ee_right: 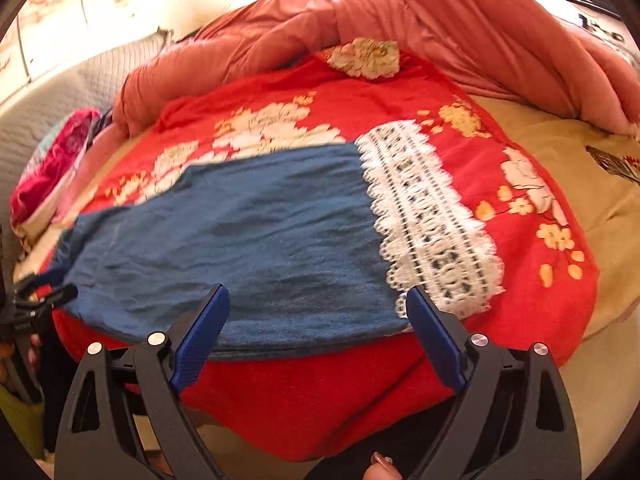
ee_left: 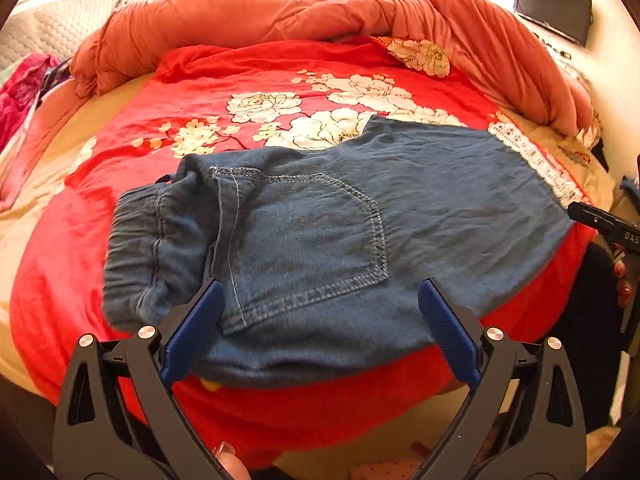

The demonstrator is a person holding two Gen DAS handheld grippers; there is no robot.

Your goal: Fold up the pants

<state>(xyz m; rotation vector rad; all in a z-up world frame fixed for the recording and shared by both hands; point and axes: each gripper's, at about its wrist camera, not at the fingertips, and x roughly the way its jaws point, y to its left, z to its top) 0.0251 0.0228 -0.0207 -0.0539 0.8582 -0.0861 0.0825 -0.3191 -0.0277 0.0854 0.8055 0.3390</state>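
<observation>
Blue denim pants [ee_left: 328, 232] lie flat on a red floral blanket [ee_left: 240, 80], waistband to the left, back pocket up. Their legs end in a white lace hem [ee_right: 428, 224]. My left gripper [ee_left: 320, 292] is open and empty, hovering at the near edge of the pants by the pocket. My right gripper [ee_right: 318, 300] is open and empty at the near edge of the leg [ee_right: 240, 232], close to the lace hem. The right gripper's tip also shows in the left wrist view [ee_left: 600, 224], and the left gripper shows at the left edge of the right wrist view [ee_right: 36, 304].
A bunched salmon duvet [ee_left: 320, 4] rings the far side of the bed. A pink garment [ee_left: 20, 92] lies at the left. A beige sheet [ee_right: 580, 160] shows to the right. A dark screen [ee_left: 554, 8] hangs on the far wall.
</observation>
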